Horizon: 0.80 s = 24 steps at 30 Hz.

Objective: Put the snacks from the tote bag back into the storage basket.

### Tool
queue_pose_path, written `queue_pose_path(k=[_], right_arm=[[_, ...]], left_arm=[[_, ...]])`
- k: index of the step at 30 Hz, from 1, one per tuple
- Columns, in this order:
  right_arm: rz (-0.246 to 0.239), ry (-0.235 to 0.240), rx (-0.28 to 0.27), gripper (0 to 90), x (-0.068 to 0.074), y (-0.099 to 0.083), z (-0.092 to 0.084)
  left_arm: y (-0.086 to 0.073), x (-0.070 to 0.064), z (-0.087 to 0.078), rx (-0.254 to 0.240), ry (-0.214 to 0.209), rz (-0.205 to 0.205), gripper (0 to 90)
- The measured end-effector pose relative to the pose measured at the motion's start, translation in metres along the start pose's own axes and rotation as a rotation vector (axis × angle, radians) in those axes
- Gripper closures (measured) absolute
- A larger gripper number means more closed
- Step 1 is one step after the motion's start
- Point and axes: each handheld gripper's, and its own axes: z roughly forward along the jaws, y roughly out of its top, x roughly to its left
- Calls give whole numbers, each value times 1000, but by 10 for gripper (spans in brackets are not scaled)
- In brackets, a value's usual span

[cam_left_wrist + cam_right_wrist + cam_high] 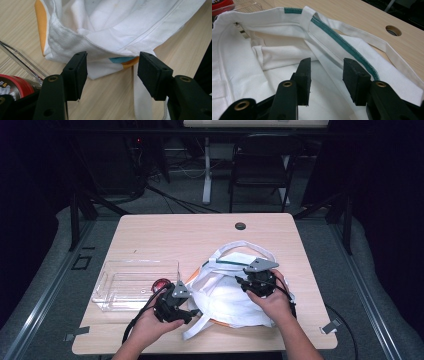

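**White cloth bag between two open grippers**

Clear plastic forms the tray (131,285) lying at the left of the wooden table (200,232), and a red-topped can (161,284) sits at the tray's right end, just beside the left gripper (196,312). That gripper is held low at the near edge, its jaws pointing right toward the white bag (225,295). In the left gripper view the jaws stand well apart with nothing pressed between them; the bag's folded hem, showing an orange lining and a scrap of teal, lies just beyond the pads (79,72), and a white strap (141,100) runs down over the wood between them.

Further right, the bag is spread across the near middle of the table, its handles looping toward the far side. The right gripper (239,281) rests over the bag's right part, jaws pointing left. In the right gripper view its jaws are open too, hovering above the inner cloth, near the teal-trimmed rim (342,41). A round hole (240,226) marks the table's far edge.
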Motion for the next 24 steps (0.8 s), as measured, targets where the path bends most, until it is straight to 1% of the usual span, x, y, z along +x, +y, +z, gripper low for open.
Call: queue_pose_path(k=[1,5,10,19,21,23,24], right_arm=[[-7,3,5,586,0,0,0],[-10,1,9,585,1,0,0],[-14,1,15,582,2,0,1],[-15,1,7,557,2,0,2],[-17,-3,8,546,2,0,2],[-21,-9,6,537,2,0,1],[-25,-15,4,532,2,0,1]], left_arm=[[0,0,0,0,9,2,409],[-1,-1,2,5,15,3,409],[-2,-1,1,5,12,1,408],[-2,0,0,4,15,2,407],[-2,1,-1,4,7,1,406],[-1,1,-2,-2,20,-3,404],[-1,1,-2,-2,20,-3,403]])
